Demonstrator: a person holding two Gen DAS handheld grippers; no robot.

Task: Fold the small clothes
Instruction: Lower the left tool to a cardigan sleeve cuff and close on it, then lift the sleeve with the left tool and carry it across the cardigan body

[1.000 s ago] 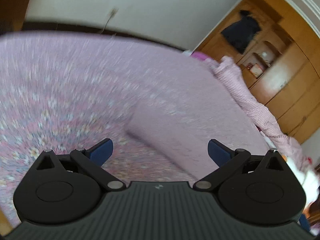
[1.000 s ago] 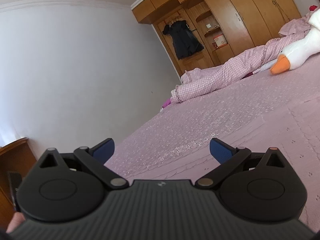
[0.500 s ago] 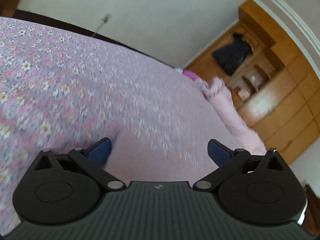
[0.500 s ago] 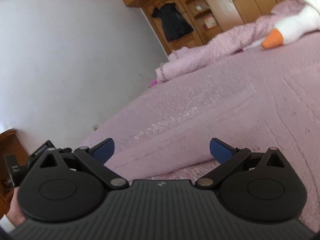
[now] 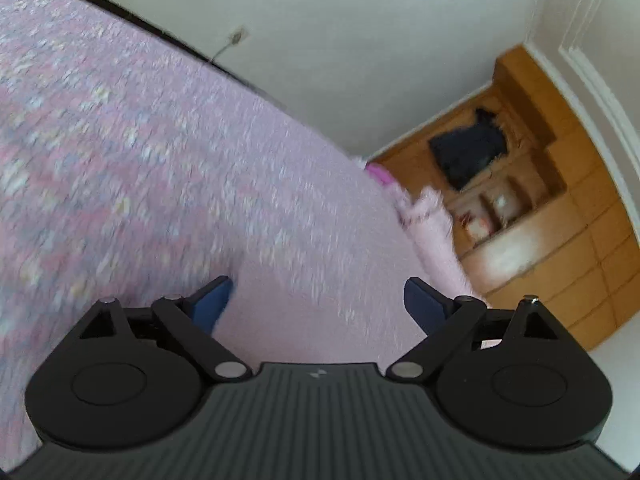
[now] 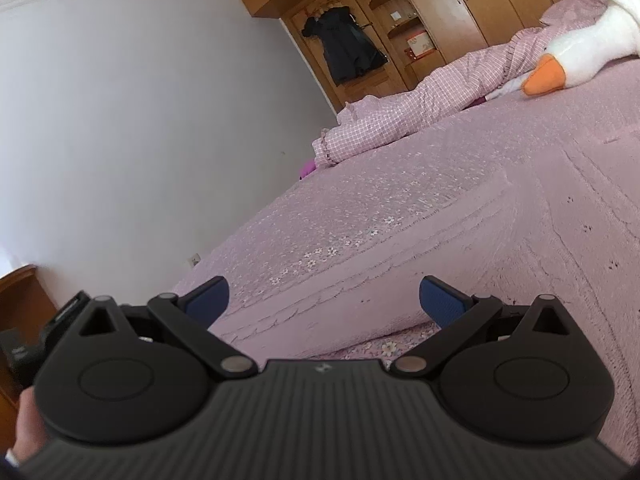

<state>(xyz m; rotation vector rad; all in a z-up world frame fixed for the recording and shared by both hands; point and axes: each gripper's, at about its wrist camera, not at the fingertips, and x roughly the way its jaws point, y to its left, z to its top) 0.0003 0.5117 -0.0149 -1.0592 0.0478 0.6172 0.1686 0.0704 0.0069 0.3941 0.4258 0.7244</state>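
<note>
Both tools gape wide, nothing gripped. The left tool [image 5: 318, 300] hovers over the blurred pink cloth [image 5: 320, 312] on the floral bed [image 5: 100, 140]. The right tool [image 6: 324, 300] sits low over it. Wardrobe shelves [image 6: 416, 46] hold a box; its contents are hidden.

This is a home bedroom: a bed [image 6: 400, 216] under a pink flowered bedspread, a rolled pink checked quilt [image 6: 432, 100] and a white plush goose [image 6: 580, 52] lying along it, and a wooden wardrobe [image 6: 460, 4] with a dark coat [image 6: 348, 52] hanging in its open niche.
</note>
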